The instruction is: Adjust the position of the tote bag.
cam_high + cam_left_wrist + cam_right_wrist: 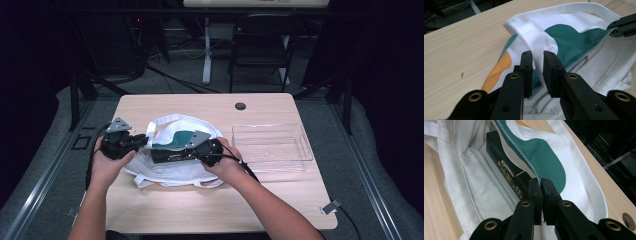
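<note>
Dark room, chairs and cables behind; pale wood table [165, 205] carries the work. White tote bag [172, 172] with green and orange print lies flat near the person's edge, mouth facing right in the high view. Clear plastic tray [272, 145] sits just beside it on the right, nothing visible in it.

Right hand-held gripper [541, 185]: jaws pressed together on the green-printed upper edge of the bag mouth, lifting that layer. Purpose, as I judge it: hold the mouth open. Inside, a black box [507, 176] with gold lettering lies partly under the raised fabric.

Left hand-held gripper [537, 61]: jaws parted a little, a fold of the white bag rim standing between the pads; the pads do not appear to press on it, so no firm grip. Likely placed to take the opposite rim and spread the opening wider.
</note>
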`<state>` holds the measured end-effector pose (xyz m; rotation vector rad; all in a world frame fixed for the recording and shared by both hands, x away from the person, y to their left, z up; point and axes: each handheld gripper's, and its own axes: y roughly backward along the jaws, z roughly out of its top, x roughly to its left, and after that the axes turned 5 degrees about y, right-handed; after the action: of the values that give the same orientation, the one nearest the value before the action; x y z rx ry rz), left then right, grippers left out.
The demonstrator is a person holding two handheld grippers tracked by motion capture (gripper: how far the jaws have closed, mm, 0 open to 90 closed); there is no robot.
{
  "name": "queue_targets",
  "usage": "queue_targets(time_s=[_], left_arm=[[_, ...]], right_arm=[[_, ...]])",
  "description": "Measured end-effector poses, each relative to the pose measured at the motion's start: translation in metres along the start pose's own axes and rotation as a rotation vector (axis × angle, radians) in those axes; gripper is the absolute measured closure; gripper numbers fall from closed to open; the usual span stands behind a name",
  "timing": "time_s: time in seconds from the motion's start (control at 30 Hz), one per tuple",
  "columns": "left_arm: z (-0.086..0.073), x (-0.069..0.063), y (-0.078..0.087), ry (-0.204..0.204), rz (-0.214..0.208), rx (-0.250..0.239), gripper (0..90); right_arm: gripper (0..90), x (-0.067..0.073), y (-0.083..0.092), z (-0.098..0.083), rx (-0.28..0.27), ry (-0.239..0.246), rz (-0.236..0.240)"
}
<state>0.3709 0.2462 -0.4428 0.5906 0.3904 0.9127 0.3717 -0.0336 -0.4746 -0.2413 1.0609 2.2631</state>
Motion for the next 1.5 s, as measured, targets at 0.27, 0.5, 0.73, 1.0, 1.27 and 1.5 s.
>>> queue_targets(time_s=[0.27,0.5,0.73,1.0,1.27,1.5], left_arm=[[-0.004,0.011,0.012,0.036,0.002,-0.035,69.8],[-0.008,0.017,0.019,0.031,0.019,-0.035,60.9],[-0.014,0.024,0.023,0.044,0.024,-0.031,57.1],[-0.02,0.028,0.017,0.038,0.027,0.019,52.8],[-0.023,0.026,0.008,0.004,0.026,0.042,54.3],[-0.025,0.023,0.001,-0.023,0.054,0.055,54.4]], right_arm=[[88.0,-0.006,0.001,0.003,0.009,-0.013,0.003],[88.0,-0.01,0.001,0.007,-0.003,-0.034,-0.012],[88.0,-0.016,0.001,0.012,-0.004,-0.051,-0.011],[88.1,-0.021,0.0,0.014,-0.005,-0.068,-0.006],[88.1,-0.022,-0.001,0.013,-0.012,-0.081,-0.002],[88.1,-0.023,-0.001,0.014,-0.015,-0.081,-0.001]])
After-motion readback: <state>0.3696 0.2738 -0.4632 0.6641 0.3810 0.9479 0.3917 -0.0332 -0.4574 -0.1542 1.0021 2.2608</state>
